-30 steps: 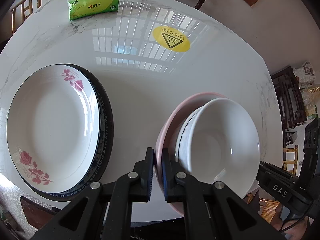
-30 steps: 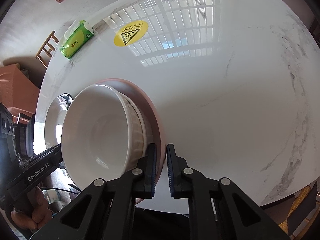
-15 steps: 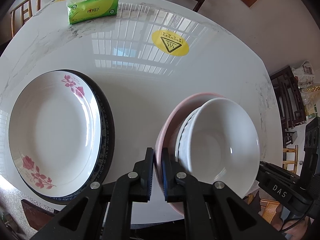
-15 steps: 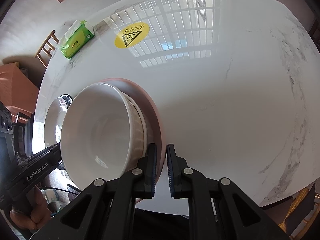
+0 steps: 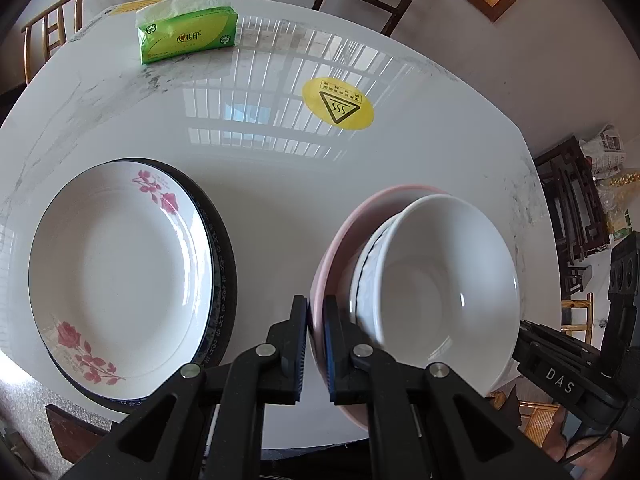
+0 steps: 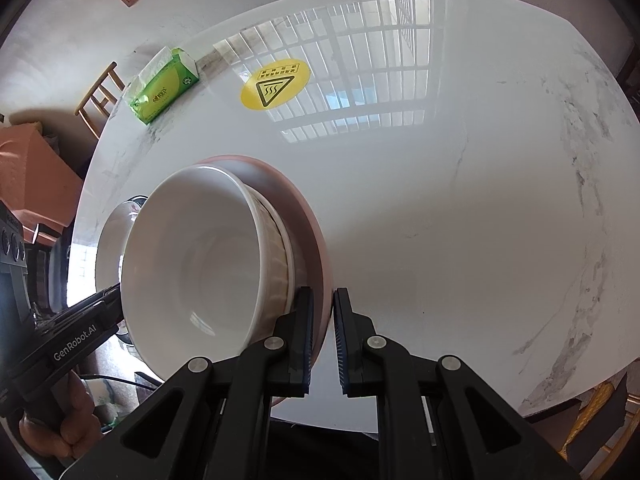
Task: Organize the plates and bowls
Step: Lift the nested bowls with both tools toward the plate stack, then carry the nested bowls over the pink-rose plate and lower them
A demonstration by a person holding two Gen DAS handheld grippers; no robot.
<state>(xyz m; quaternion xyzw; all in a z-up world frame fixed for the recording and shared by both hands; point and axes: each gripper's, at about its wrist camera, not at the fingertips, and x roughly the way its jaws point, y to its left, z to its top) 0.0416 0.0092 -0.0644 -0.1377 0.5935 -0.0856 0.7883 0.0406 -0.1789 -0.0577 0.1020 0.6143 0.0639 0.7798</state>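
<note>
A: What do you see on the left side?

B: I see a white plate with pink flowers (image 5: 116,268). It sits on top of a dark plate (image 5: 224,264). Both rest on the white table (image 5: 260,184), close to its near edge.

A: And next to that?

B: My left gripper (image 5: 316,320). Its jaws are pinching the rim of a pink plate (image 5: 340,236). The plate is thin, so the jaws are almost pressed together.

A: What is on the pink plate?

B: A white bowl (image 5: 440,280) stacked inside another bowl with a ribbed side (image 6: 276,252). They sit in the middle of the pink plate.

A: And on the right?

B: My right gripper (image 6: 322,320) is pinching the other side of the same pink plate. So I hold it with both grippers.

A: Anything farther back?

B: A green tissue pack (image 5: 186,34) at the far edge, and a yellow sticker (image 5: 338,103) to its right. Chairs stand behind the table.
</note>
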